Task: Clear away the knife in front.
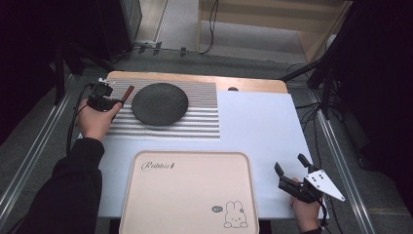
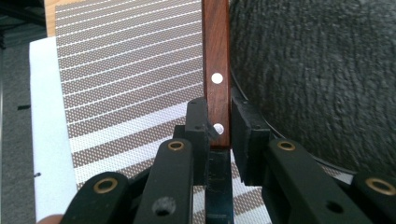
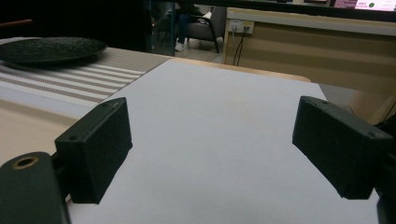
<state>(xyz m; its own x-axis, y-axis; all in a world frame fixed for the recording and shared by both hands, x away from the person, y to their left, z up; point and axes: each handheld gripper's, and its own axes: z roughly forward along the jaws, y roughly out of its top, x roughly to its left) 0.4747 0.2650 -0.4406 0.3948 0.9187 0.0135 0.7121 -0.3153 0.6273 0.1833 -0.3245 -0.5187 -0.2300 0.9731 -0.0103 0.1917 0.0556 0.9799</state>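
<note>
Gripping the wooden handle [image 2: 216,74], my left gripper [image 1: 103,96] has its jaws clamped on it at the far left, just beside the dark plate [image 1: 159,104] on the striped mat [image 1: 204,119]. My right gripper [image 1: 292,168] rests near right, jaws apart.

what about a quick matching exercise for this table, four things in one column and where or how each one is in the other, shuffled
Things:
1. wooden handle
2. dark plate
3. pink tray
4. right claw

Places or states:
A. on the striped placemat
B. open above the white sheet, nothing between the jaws
C. clamped in the left claw, just beside the plate's rim
D. at the near edge of the table, with a rabbit drawing in one corner

Pairs: 1-C, 2-A, 3-D, 4-B
</note>
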